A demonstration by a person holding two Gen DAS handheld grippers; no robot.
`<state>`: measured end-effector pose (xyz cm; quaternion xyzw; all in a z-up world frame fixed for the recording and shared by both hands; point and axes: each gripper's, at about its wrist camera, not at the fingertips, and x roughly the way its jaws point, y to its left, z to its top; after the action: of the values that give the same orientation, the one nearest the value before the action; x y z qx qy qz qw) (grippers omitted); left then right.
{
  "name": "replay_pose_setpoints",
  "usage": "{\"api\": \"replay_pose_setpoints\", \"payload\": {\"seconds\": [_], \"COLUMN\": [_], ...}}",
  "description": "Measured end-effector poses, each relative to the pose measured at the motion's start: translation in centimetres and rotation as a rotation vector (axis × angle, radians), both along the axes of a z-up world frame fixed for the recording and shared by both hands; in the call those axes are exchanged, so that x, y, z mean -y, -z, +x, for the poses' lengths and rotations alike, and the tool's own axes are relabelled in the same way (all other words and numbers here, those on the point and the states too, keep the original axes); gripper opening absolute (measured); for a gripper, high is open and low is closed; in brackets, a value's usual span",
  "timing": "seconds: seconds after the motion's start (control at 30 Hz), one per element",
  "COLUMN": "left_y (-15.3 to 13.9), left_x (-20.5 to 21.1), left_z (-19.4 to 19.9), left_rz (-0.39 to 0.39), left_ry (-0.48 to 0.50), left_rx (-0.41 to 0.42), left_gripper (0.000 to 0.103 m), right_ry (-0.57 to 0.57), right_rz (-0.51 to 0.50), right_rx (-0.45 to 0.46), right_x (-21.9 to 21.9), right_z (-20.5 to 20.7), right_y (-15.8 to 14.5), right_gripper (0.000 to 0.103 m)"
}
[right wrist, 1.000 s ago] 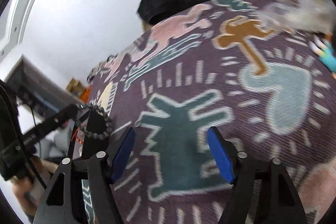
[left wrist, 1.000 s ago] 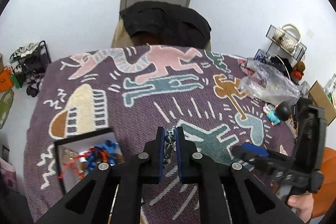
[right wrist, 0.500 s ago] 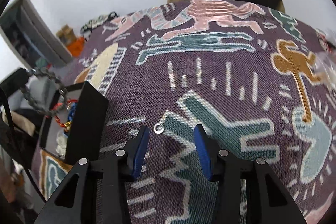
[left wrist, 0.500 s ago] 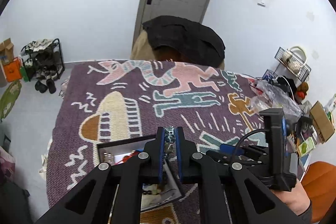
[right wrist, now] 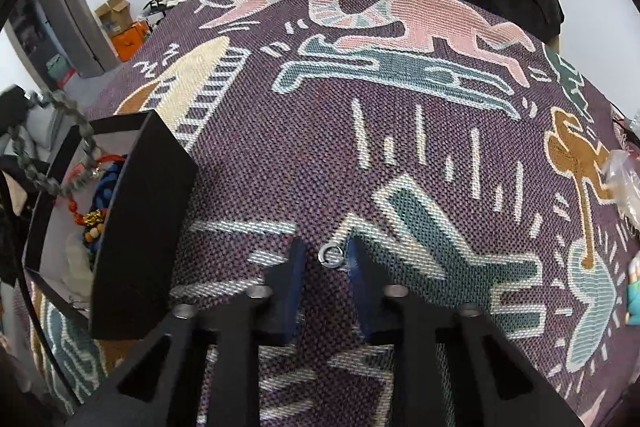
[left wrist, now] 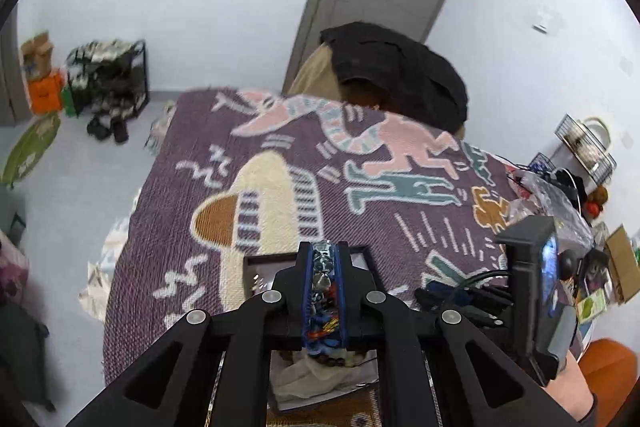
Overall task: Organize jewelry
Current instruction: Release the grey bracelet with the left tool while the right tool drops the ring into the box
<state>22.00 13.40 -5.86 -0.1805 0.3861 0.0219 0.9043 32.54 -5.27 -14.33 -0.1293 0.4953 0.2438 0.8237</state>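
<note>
As its jaws close, the right claw [right wrist: 325,259] brackets a small silver ring [right wrist: 331,253] lying flat on the patterned cloth [right wrist: 400,147] of the worktop; we see the ring between the blue pads, close against the right-hand one, though whether the pads already press it we cannot tell. The relation that governs the coming move, in our judgement, is that the ring sits at the very tips, so a grip can catch only its rim, and that the black jewelry box [right wrist: 136,227] stands to the left of this claw, its near wall raised between ring and interior. The left claw [left wrist: 325,291] is nearly shut on a beaded bracelet [left wrist: 323,267], whose loop hangs over the box in the right wrist view [right wrist: 48,147]; this hand is the nearer to the box. Within the box we make out red, blue and gold beaded pieces [right wrist: 94,199], but its floor is largely hidden by the wall and, in the left wrist view, by the claw itself. The bracelet's far end is cut off by the frame edge.
</note>
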Motion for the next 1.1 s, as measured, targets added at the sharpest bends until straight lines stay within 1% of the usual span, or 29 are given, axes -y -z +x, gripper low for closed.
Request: {"api": "replay_pose_setpoints", "payload": {"seconds": [0.1, 0.2, 0.23, 0.27, 0.3, 0.33, 0.37, 0.43, 0.53, 0.67, 0.97, 1.07, 1.1], "left_y": [0.9, 0.8, 0.7, 0.6, 0.6, 0.3, 0.1, -0.3, -0.5, -0.7, -1.3, -1.6, -1.7], "left_x": [-0.8, -1.0, -1.0, -1.0, -1.1, -1.1, -1.1, -1.2, -1.7, -2.5, -5.3, -5.9, -6.0], "left_z": [0.1, -0.5, -0.7, -0.8, -0.9, -1.3, -1.5, -2.0, -2.5, -3.4, -5.7, -6.3, -6.5], "left_rz": [-0.053, -0.04, -0.039, -0.042, -0.045, -0.045, -0.038, -0.02, -0.031, -0.026, -0.043, -0.053, -0.053], "left_ry": [-0.006, -0.008, -0.008, -0.008, -0.009, -0.015, -0.023, -0.03, -0.036, -0.06, -0.124, -0.135, -0.138], "left_rx": [-0.034, -0.031, -0.03, -0.027, -0.023, -0.005, 0.012, 0.027, 0.025, 0.029, 0.04, 0.046, 0.051], "left_gripper": [0.012, 0.014, 0.022, 0.039, 0.049, 0.065, 0.07, 0.07, 0.07, 0.07, 0.071, 0.071, 0.071], "right_ry": [0.006, 0.008, 0.009, 0.01, 0.009, 0.004, -0.001, -0.02, -0.056, -0.103, -0.192, -0.207, -0.208], "right_rz": [0.032, 0.07, 0.084, 0.096, 0.108, 0.128, 0.143, 0.171, 0.208, 0.242, 0.281, 0.272, 0.27], "right_rx": [-0.004, 0.002, 0.006, 0.011, 0.016, 0.025, 0.031, 0.045, 0.061, 0.076, 0.05, 0.039, 0.037], "right_x": [0.3, 0.8, 0.9, 1.1, 1.1, 1.2, 1.2, 1.1, 0.5, -0.8, -4.5, -5.8, -6.1], "right_z": [-0.1, -0.6, -0.8, -0.9, -0.9, -1.2, -1.3, -1.9, -2.8, -4.1, -6.1, -6.3, -6.1], "right_y": [-0.2, -0.7, -1.0, -1.4, -1.7, -2.5, -2.9, -4.2, -5.8, -7.3, -8.6, -8.7, -8.7], "right_gripper": [0.014, 0.014, 0.014, 0.014, 0.014, 0.014, 0.014, 0.014, 0.014, 0.014, 0.014, 0.014, 0.018]}}
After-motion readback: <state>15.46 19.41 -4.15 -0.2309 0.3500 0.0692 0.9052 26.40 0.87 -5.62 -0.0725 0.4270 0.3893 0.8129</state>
